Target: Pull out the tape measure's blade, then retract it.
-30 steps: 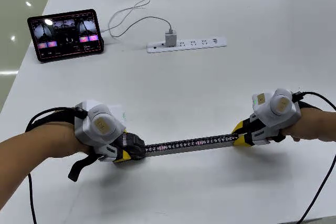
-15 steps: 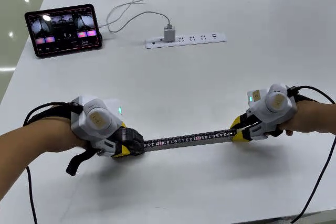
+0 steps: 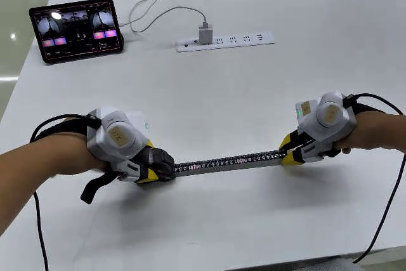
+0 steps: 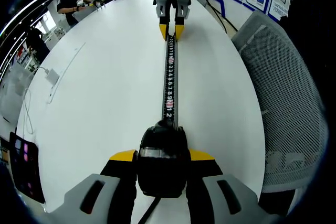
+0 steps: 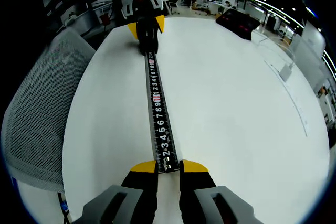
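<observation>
While the blade (image 3: pixel 228 163) is stretched taut, hazard one: right gripper (image 3: pixel 289 150) pinches just the tip end; a slip there would likely let the spring whip the strip back at the case (image 4: pixel 161 177), uncontrolled
Hazard two: retracting by plain release looks risky; the tip could slam the case mouth; walking the tip back under grip is judged safer
Hazard three: a twist of either hand may kink the thin strip
Hazard four: case may squirm out of the left gripper (image 4: pixel 163 157) if the pull rises, its body being rounded
Left gripper, state: yellow-tipped jaws pressed in on both sides of the case, clamping it
Right gripper, state: jaws drawn together on the blade's end, lowest numerals right at the tips
Position of tape measure (image 3: pixel 209 165): near edge of the white table (image 3: pixel 266 93), spanning the two grippers; case to the person's left, tip to the right; whether the blade touches the surface, cannot tell
Case, look: black, rounded, compact, glossy band across the top
Blade, look: narrow, dark face, pale numerals in sequence, red mark at ten; straight, no sag seen
Task stage, judged: pull-out made; retraction not yet done
Elsewhere: tablet (image 3: pixel 76 28) and power strip (image 3: pixel 225 40) at the far side, well apart from the work
</observation>
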The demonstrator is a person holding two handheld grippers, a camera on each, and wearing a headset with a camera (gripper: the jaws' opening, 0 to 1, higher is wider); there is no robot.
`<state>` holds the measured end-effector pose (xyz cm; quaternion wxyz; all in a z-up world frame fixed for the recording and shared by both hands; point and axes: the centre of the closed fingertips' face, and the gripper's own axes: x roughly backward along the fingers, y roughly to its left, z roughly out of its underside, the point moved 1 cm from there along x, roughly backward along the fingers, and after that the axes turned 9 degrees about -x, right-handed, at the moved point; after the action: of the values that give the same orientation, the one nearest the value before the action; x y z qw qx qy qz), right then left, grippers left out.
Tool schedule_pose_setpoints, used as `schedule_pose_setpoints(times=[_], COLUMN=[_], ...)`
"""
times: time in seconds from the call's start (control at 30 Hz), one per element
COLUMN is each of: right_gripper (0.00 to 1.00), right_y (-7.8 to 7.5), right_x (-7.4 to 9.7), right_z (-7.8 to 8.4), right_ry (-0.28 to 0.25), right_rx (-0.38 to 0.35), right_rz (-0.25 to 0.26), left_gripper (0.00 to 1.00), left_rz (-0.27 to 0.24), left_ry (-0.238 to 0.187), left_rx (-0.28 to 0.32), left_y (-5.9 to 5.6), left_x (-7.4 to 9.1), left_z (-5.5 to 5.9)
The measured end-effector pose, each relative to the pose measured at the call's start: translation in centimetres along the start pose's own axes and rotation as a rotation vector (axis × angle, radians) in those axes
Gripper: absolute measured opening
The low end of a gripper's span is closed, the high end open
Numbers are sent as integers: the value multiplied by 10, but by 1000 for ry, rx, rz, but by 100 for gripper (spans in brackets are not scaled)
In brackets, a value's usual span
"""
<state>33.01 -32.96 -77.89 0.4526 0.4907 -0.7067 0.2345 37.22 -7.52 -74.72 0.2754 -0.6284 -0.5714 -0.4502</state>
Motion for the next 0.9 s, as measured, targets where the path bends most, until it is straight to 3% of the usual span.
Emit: schedule_pose_setpoints(times=[0.23,0.6,0.8,0.9], right_gripper=[11,12,12,18], right_y=[5,6,3,5], right_x=[0,-1,0,0], right_z=[3,2,4,3], right_ry=[3,19,30,41], right_rx=[-30,27,6,22], right_rz=[-29,-10,-9,-2], left_gripper=[31,31,32,31], left_rz=[6,5,6,14], left_ry=[-1,4,18,25], left_rx=[-20,-26,-16,-9], left_y=[-2,0,-1,0], left_x=[1,0,0,2], left_z=[-1,1,5,9])
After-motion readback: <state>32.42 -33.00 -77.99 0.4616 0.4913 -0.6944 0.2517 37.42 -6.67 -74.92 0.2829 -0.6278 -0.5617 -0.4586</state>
